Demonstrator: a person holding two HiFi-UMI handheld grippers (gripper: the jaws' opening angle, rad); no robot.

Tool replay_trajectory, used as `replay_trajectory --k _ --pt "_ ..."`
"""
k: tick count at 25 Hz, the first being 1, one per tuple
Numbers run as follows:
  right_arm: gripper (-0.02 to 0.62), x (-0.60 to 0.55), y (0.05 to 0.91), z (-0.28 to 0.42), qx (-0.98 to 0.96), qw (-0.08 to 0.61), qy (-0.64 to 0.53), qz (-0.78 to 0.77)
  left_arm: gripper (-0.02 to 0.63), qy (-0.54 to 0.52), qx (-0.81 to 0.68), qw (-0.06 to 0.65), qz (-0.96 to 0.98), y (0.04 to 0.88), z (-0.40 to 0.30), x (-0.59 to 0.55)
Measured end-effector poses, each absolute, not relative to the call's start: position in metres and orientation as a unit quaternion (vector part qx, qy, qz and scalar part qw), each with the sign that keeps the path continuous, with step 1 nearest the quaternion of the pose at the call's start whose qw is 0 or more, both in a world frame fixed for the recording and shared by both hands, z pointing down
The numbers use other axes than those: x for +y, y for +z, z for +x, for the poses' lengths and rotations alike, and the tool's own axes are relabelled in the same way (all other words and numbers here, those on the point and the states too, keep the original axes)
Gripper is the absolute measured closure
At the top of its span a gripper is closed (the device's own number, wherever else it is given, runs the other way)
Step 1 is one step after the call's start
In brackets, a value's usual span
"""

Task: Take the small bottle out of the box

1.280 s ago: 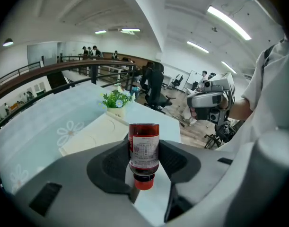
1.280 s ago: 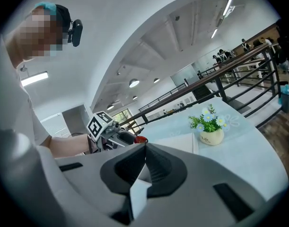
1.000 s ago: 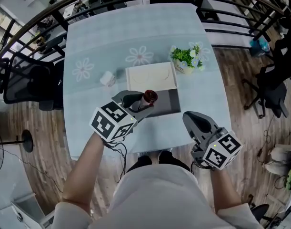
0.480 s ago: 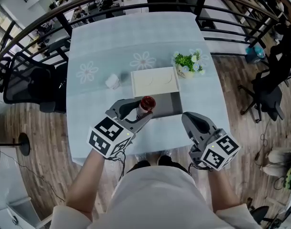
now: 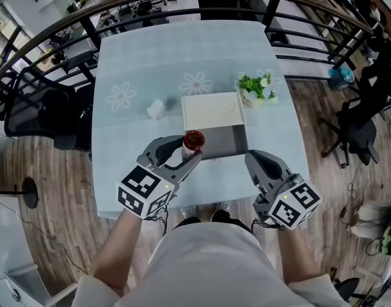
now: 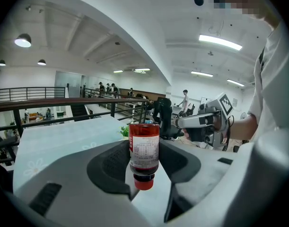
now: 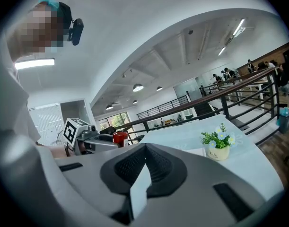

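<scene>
**Small bottle clear of the box, gripped in the left jaws**

Head view: grips the small bottle (image 5: 193, 139) in the left hand-held gripper (image 5: 186, 148), over the near left corner of the box (image 5: 228, 139). Has the box standing open on the bench (image 5: 137, 56), with the pale lid flap on its far side and the grey inside facing up. Holds the right hand-held gripper (image 5: 256, 160) just off the box's near right corner. Shows a flower pot (image 5: 256, 89) by the box's far right corner and a small white object (image 5: 156, 109) to the left of the box.

Left gripper view: presses both pads against the bottle's labelled body, with dark red contents above and the red cap at the lower end.

Right gripper view: shows the jaws meeting at their tips with nothing between them. Looks past them to the bottle in the other jaws.
</scene>
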State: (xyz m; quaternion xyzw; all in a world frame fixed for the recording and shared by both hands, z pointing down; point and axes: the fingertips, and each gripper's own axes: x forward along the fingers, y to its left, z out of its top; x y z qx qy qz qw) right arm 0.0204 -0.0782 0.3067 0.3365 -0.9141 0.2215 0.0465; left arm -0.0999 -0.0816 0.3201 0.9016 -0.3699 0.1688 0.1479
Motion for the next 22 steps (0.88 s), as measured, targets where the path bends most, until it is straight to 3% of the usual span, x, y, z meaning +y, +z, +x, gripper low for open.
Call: replay_trajectory --k 22 --pt "0.574 -0.084 0.311 0.013 -0.915 0.048 0.221 0.336 0.406 0.114 -0.431 0.125 0.886 0.315 -0.12 -0.078"
